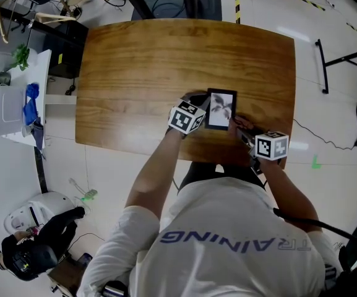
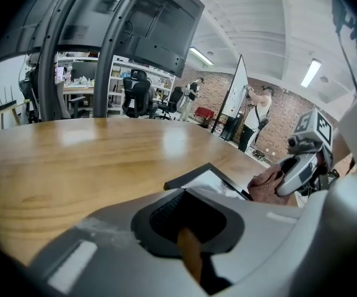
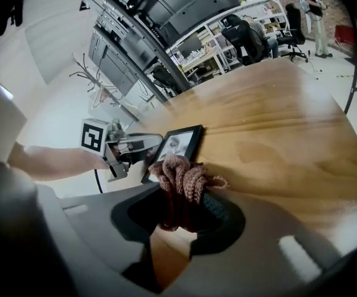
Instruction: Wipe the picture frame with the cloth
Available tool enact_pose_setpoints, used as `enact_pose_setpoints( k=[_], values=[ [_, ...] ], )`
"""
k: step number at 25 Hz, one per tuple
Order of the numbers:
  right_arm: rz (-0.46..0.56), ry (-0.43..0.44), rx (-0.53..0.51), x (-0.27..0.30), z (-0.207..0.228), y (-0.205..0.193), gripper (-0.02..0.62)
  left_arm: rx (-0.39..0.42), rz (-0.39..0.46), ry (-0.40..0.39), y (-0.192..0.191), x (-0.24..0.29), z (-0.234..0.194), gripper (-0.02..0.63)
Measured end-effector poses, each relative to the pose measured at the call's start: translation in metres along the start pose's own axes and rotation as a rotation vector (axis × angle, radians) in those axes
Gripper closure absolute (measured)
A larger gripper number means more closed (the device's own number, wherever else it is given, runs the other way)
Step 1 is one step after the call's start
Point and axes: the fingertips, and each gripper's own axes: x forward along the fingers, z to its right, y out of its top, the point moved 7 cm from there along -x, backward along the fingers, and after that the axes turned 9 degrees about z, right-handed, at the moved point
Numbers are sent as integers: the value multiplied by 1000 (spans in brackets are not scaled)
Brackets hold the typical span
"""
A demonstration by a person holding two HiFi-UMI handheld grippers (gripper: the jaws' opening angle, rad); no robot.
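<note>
Near the front edge of the brown wooden table point(image 1: 166, 60), the black-rimmed rectangular picture frame point(image 1: 220, 109) lies flat. Your right gripper point(image 1: 244, 130) clamps the bunched reddish-brown knitted cloth point(image 3: 181, 178) at the frame's corner. Your left gripper point(image 1: 204, 110) has its jaws together at the frame's left edge.

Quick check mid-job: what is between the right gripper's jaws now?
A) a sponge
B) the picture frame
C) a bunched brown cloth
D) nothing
C: the right gripper view shows the right gripper shut on a bunched brown cloth, with the picture frame lying flat on the table beyond it.
</note>
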Motion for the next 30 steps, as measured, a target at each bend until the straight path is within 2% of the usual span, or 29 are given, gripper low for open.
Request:
enact_pose_setpoints(
  k=[4,8,12,15,17,21,23,27,30],
  values=[
    [41,19,-34,0,-1,-7,476,0,9,22,-6,-2,-5,598],
    [186,92,-125,-19,-16,17,479,-31,69,80,0,-15,-2,600],
    [415,92,-231,-64,-23,74,482,-4,220,113,53,-51,22,600],
    [571,49,-311,-104,-26,115,482,17,349,153,97,-92,43,600],
    [634,11,-368,-125,-26,132,482,38,424,192,117,-123,51,600],
    [723,-39,-424,-163,-28,159,482,49,559,319,145,-176,54,600],
    [767,-60,-455,-182,-33,173,483,84,612,367,160,-195,57,600],
    [808,-96,-500,-207,-34,193,482,130,675,389,175,-207,69,600],
    [803,-106,-507,-208,-29,198,482,123,683,384,173,-201,73,600]
  ],
)
